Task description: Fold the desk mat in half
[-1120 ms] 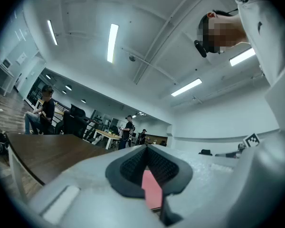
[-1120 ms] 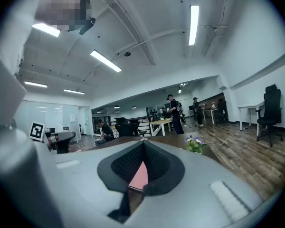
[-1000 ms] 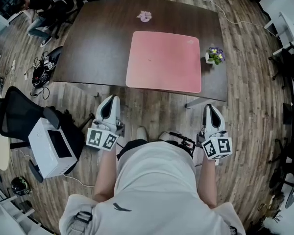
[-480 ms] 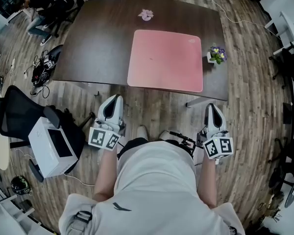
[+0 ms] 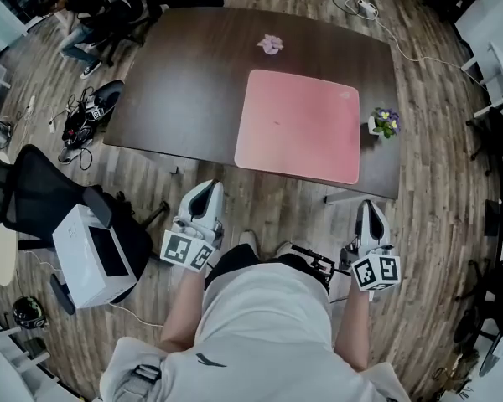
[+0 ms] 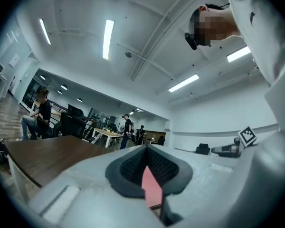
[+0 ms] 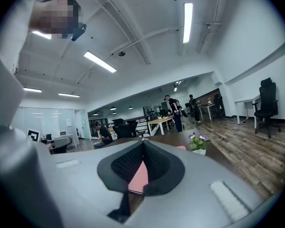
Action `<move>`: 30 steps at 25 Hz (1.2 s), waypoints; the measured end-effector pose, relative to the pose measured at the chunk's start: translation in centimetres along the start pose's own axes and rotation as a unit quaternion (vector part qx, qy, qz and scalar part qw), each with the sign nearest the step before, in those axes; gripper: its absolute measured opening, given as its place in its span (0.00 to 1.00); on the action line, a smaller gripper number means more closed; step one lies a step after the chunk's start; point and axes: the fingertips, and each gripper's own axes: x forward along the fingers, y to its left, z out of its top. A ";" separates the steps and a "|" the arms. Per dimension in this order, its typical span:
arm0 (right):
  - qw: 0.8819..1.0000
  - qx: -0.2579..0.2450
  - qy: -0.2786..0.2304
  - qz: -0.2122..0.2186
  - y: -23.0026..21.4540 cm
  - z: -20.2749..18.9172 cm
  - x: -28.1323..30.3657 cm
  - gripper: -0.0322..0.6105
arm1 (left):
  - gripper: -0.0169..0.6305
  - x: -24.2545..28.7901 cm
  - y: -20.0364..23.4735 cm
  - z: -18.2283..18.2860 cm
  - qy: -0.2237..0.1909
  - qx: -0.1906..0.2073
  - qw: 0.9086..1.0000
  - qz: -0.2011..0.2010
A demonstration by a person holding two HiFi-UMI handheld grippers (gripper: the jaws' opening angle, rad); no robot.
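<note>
Desk mat: pink, lying flat and unfolded on the worktop.
Left tool: clenched, empty, near the worktop's front edge.
Right tool: clenched, empty.

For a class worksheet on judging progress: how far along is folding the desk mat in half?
Done: nothing yet. The mat lies flat and unfolded on the table.
In hand: nothing. The left gripper and right gripper are both shut and empty, held short of the table's near edge.
Left: the whole fold, likely reaching the mat, gripping one edge and bringing it over to the opposite edge.
</note>
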 end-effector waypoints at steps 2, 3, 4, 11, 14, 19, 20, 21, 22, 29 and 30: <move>1.000 -0.002 -0.001 -0.010 0.3 0.1 0.3 0.05 | 0.03 0.1 0.6 -0.1 0.005 -0.005 1.000 -0.009; 1.000 -0.004 0.000 -0.014 0.6 0.2 0.4 0.05 | 0.03 0.1 1.0 -0.2 0.007 -0.006 1.000 -0.013; 1.000 -0.008 0.001 -0.017 0.8 0.2 0.6 0.05 | 0.03 0.1 1.3 -0.2 0.008 -0.007 1.000 -0.017; 0.999 -0.026 0.008 -0.033 2.2 0.4 2.4 0.05 | 0.03 1.4 3.7 0.3 0.001 -0.019 0.999 -0.030; 0.999 -0.033 0.011 -0.034 2.7 0.5 3.2 0.05 | 0.03 2.1 4.4 0.4 -0.001 -0.020 0.999 -0.036; 0.999 -0.034 0.013 -0.024 2.3 1.4 5.3 0.05 | 0.03 3.8 5.6 1.2 -0.026 -0.057 0.998 -0.015; 0.999 -0.035 0.013 -0.022 1.9 1.6 5.8 0.05 | 0.03 4.4 5.6 1.3 -0.030 -0.067 0.997 -0.014; 0.999 -0.036 0.014 -0.020 1.5 1.6 6.4 0.05 | 0.03 4.9 5.6 1.5 -0.035 -0.079 0.996 -0.013; 0.999 -0.035 0.014 -0.018 0.9 1.7 6.9 0.05 | 0.03 5.5 5.7 1.6 -0.040 -0.088 0.995 -0.012; 0.999 -0.034 0.009 -0.013 -4.3 2.9 11.5 0.05 | 0.03 10.7 5.9 0.4 -0.021 -0.061 0.998 0.005; 0.999 -0.032 0.007 -0.013 -5.1 3.3 12.0 0.05 | 0.03 11.6 5.9 0.2 -0.019 -0.059 0.998 0.009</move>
